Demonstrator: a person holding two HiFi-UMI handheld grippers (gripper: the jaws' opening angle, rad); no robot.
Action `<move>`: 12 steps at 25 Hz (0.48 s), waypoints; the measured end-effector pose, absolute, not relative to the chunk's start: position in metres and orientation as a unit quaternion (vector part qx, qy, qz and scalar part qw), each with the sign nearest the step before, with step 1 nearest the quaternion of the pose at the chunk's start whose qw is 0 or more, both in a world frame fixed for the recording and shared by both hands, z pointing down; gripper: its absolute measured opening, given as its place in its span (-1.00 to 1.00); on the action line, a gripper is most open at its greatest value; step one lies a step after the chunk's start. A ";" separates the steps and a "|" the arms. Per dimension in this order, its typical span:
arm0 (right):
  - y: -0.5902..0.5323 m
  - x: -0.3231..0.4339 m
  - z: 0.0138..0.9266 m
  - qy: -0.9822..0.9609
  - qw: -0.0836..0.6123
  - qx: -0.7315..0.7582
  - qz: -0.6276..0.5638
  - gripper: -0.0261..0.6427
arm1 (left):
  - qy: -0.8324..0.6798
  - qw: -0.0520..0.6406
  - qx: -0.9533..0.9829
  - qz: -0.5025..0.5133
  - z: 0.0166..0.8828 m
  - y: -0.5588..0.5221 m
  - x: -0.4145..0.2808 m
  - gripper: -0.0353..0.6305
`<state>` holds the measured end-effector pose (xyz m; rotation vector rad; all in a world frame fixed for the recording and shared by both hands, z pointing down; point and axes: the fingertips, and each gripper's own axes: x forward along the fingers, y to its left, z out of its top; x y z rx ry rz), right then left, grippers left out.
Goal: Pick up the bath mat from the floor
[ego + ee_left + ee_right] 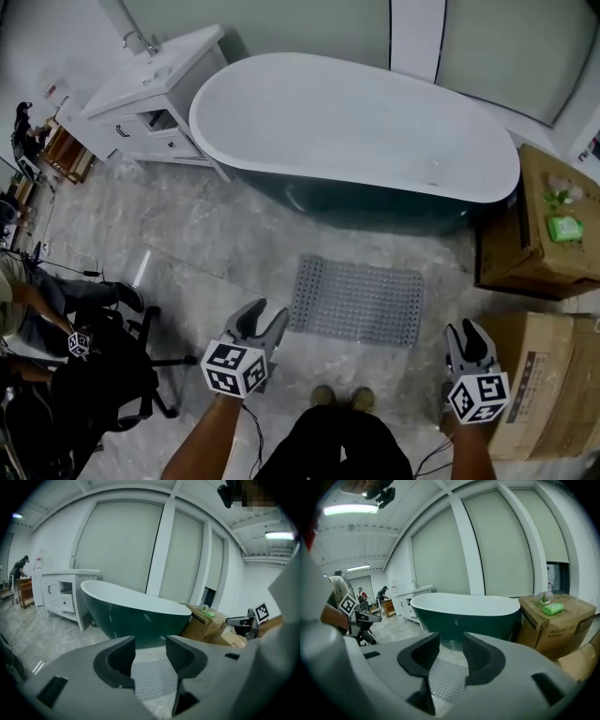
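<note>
Low in the frame, we point our left gripper (264,320) and right gripper (467,331) at the bath mat (356,300) on the floor (187,234), jaws open, holding nothing.

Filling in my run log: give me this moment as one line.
step: pre-grasp | bath mat: flat on floor before tub, untouched | left tool: open, empty | right tool: open, empty
</note>
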<state>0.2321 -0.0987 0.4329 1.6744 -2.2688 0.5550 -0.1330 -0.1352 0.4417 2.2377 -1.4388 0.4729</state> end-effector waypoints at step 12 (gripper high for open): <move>-0.133 0.245 0.651 -0.745 0.200 0.582 0.257 -0.29 | -0.514 0.293 0.776 0.220 0.668 -0.185 -0.170 -0.22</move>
